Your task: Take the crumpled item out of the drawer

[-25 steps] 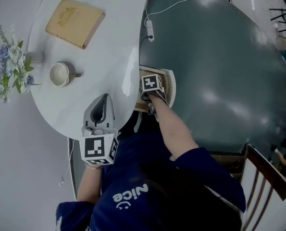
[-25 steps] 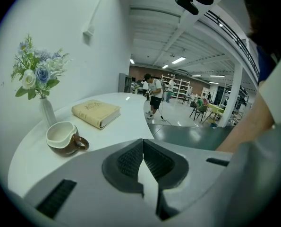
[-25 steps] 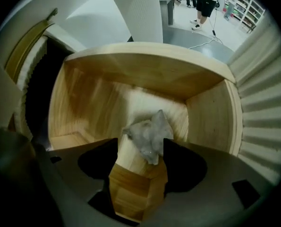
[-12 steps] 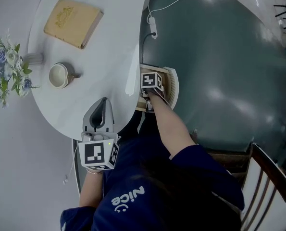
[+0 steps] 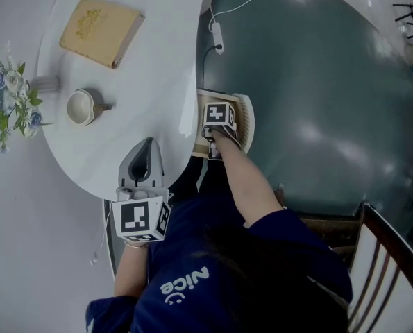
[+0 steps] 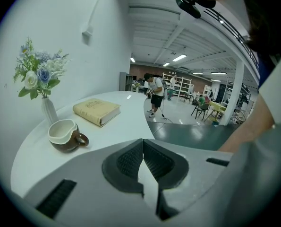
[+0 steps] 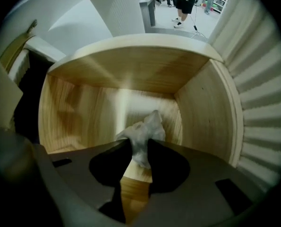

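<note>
**Right tool clamps the crumpled paper inside the drawer**

The right tool [image 7: 139, 150] points down into the open wooden drawer [image 7: 204, 96], which sits mid-frame in the head view beside the round white tabletop [image 5: 144, 61]. The drawer's walls likely leave only a reach from above. Its jaws have just been closing and pinch the crumpled paper [image 7: 146, 129], low in the middle of the right gripper view, still inside the drawer. The paper is white, thin and bunched into uneven folds, with a tuft rising past the pads. The left tool [image 6: 142, 150], jaws together on nothing, rests at the tabletop's lower edge, seemingly kept out of the way.
</note>
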The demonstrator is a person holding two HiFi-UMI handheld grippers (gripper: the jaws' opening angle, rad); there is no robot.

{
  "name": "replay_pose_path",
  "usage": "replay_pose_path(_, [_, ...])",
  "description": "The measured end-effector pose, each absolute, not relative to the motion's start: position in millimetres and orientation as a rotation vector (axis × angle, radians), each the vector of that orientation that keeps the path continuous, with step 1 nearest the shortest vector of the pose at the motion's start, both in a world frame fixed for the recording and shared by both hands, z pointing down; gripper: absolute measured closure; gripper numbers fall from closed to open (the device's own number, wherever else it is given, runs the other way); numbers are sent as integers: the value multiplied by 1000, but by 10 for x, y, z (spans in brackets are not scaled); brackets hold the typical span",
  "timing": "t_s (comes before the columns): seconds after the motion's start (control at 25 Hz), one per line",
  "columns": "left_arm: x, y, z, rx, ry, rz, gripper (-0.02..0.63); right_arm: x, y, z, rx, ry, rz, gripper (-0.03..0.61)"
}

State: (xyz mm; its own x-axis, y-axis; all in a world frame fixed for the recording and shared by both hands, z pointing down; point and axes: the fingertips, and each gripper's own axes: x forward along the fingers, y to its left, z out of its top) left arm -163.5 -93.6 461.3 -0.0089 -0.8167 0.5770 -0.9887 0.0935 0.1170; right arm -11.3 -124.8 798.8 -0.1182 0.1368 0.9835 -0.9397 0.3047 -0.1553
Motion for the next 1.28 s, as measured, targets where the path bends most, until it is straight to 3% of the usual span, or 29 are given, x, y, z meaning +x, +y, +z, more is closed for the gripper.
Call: replay_pose_path(1.28, [-1549,-1039,4855,1806,-1696,395,609,-204,-1231,7042,832,-1585,1303,468])
